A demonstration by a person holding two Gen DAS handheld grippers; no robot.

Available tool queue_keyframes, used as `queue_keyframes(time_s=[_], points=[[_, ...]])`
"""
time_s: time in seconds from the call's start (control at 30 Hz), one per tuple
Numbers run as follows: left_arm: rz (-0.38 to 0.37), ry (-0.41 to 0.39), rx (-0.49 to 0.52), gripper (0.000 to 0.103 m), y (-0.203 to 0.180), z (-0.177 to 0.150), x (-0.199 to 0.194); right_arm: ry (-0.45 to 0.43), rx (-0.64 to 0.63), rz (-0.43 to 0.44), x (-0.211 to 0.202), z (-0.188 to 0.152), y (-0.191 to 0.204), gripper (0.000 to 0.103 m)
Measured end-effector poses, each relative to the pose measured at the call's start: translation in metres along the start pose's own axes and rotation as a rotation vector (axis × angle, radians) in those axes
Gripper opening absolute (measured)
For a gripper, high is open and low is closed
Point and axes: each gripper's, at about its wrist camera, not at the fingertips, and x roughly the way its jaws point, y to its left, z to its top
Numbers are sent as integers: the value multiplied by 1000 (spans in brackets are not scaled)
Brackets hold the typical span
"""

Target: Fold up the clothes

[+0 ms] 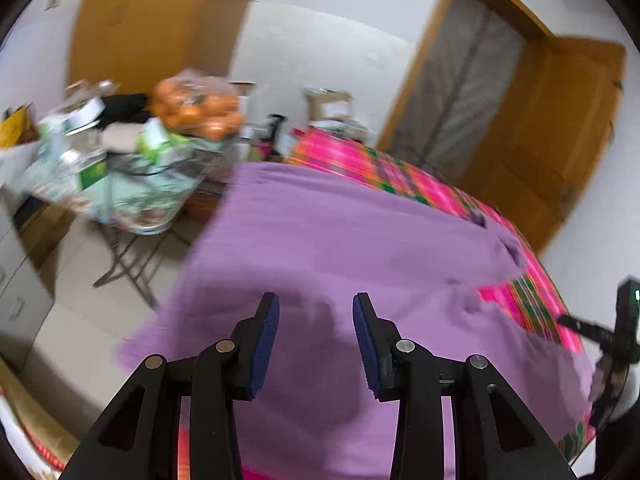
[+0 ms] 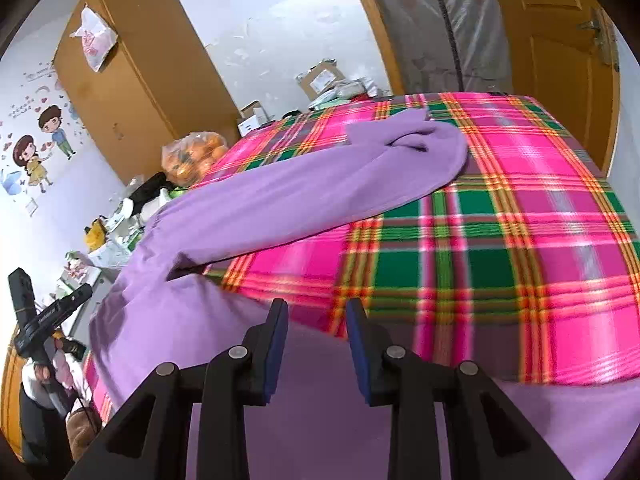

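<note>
- Lying across the plaid blanket [image 2: 500, 240], one purple garment [image 2: 280, 192] is seen spread out, its near part bunched beneath both grippers.
- One long sleeve [image 2: 400, 160] is stretched away from the garment's body over the blanket, ending in a rounded fold near the blanket's far edge.
- To the right of the sleeve, a broad bare stretch of blanket is left open as far as the blanket's right edge.
- In the left wrist view, the garment's left edge is seen hanging past the blanket's side over the floor [image 1: 80, 300]; this view is blurred.
- The left gripper [image 1: 316, 340] is held above the garment with its jaws parted wide; nothing is held between them.
- The right gripper [image 2: 317, 344] is poised over the garment's near edge, where cloth meets bare blanket; its jaws are likewise apart and nothing is gripped.
- Each gripper is caught at the border of the other's view, to the garment's sides.
- Two blue pads [image 1: 266, 344] are counted on each gripper.
- Beyond the blanket's left side, one cluttered folding table [image 1: 132, 184] is seen, with one bag of oranges [image 1: 196, 108] on it.
- One wardrobe [image 2: 132, 72] is set behind the table, and one open door [image 2: 560, 52] beyond the blanket's far right corner.
</note>
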Motion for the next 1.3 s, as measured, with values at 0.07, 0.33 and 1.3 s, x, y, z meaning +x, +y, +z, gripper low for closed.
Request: queue_keyframes(time_s=[0.07, 0.33, 1.3], points=[[-22, 25, 27, 40, -21, -2, 15, -11, -7, -16, 1, 6, -7, 31], [-28, 110, 123, 40, -78, -14, 62, 4, 50, 5, 25, 45, -51, 39], [51, 174, 162, 51, -95, -21, 85, -89, 138, 1, 37, 139, -112, 5]])
